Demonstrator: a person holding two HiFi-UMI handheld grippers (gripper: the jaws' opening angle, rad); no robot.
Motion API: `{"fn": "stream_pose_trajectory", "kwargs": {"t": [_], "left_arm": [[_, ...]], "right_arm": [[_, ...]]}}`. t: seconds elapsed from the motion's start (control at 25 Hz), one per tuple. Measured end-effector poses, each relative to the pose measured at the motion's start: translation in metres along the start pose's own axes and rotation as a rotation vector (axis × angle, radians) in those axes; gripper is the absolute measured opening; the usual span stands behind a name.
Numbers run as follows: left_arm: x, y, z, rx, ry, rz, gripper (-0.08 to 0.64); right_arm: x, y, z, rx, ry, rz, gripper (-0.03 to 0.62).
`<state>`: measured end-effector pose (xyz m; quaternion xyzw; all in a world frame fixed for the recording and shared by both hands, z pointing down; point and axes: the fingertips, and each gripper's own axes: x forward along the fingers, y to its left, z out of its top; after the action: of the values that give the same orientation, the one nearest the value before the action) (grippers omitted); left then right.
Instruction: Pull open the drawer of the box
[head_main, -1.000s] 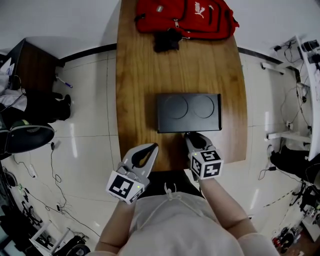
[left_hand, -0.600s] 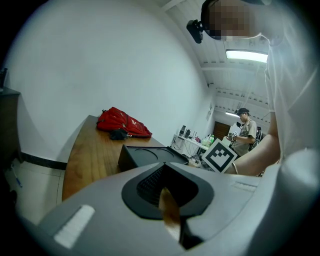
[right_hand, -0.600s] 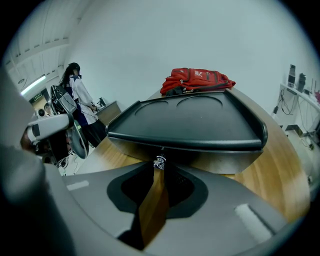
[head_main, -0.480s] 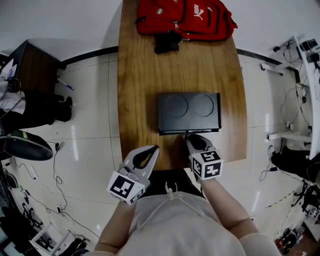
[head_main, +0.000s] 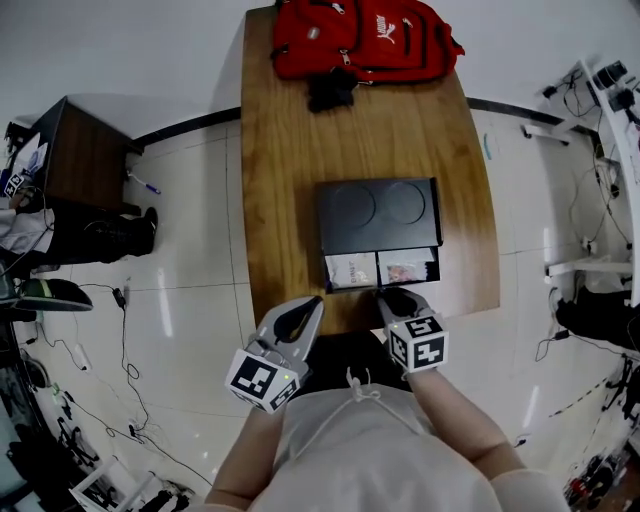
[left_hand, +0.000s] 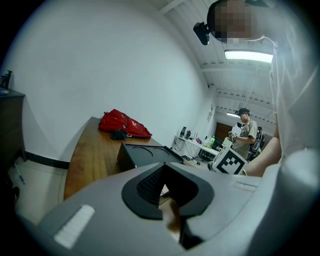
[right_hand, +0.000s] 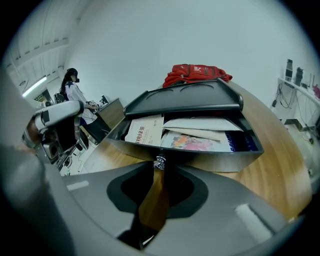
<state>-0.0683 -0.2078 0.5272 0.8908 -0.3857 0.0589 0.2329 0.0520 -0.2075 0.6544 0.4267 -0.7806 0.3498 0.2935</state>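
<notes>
A black box (head_main: 378, 214) lies flat on the wooden table (head_main: 280, 180). Its drawer (head_main: 381, 269) stands pulled out toward me and shows booklets and papers (right_hand: 145, 131). My right gripper (head_main: 386, 292) is at the drawer's front edge, shut on the small metal knob (right_hand: 159, 162). Off the table's near edge, left of the drawer, my left gripper (head_main: 314, 304) hangs shut with nothing in it. The left gripper view shows the box (left_hand: 145, 155) from its left side.
A red backpack (head_main: 360, 38) and a small black item (head_main: 332, 88) lie at the table's far end. A dark cabinet (head_main: 85, 160) stands on the floor at the left. Cables and desks line the right side. A person (left_hand: 246, 131) stands in the background.
The drawer, closed a second ago, has slid out of the box toward me. My right gripper drew back with it. The left gripper hardly moved.
</notes>
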Motion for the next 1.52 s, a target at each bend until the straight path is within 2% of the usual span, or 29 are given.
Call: {"fn": "stream_pose_trajectory", "kwargs": {"t": [0.36,0.84,0.88,0.96,1.08,1.16,1.32,1.4,1.52], "left_arm": [[-0.009,-0.015,-0.013,-0.006,0.004,0.005,0.006],[-0.014,-0.018,-0.026,-0.020,0.021,0.017,0.006],[-0.014,-0.019,-0.027,-0.019,0.021,0.018,0.006],[-0.015,-0.020,-0.026,-0.014,0.016,0.023,0.006],[-0.016,-0.027,-0.019,0.003,-0.002,0.027,0.006],[-0.016,-0.033,-0.012,0.020,-0.016,0.028,0.006],[-0.015,-0.041,0.012,0.060,-0.065,0.034,0.006],[-0.015,-0.048,0.028,0.087,-0.096,0.035,0.006],[-0.018,-0.059,0.051,0.122,-0.136,0.041,0.006]], "right_arm": [[-0.013,0.010,-0.031,-0.010,0.027,0.019,0.075],[-0.017,0.014,-0.038,-0.040,0.017,0.005,0.079],[-0.018,0.013,-0.038,-0.041,0.015,-0.004,0.085],[-0.023,0.012,-0.036,-0.036,0.000,-0.014,0.144],[-0.046,0.011,-0.028,-0.027,-0.047,-0.001,0.156],[-0.066,0.008,-0.016,-0.045,-0.096,0.004,0.140],[-0.099,0.008,0.030,-0.183,-0.257,-0.004,0.094],[-0.112,0.011,0.050,-0.260,-0.331,-0.010,0.033],[-0.132,0.016,0.075,-0.304,-0.422,-0.009,0.008]]}}
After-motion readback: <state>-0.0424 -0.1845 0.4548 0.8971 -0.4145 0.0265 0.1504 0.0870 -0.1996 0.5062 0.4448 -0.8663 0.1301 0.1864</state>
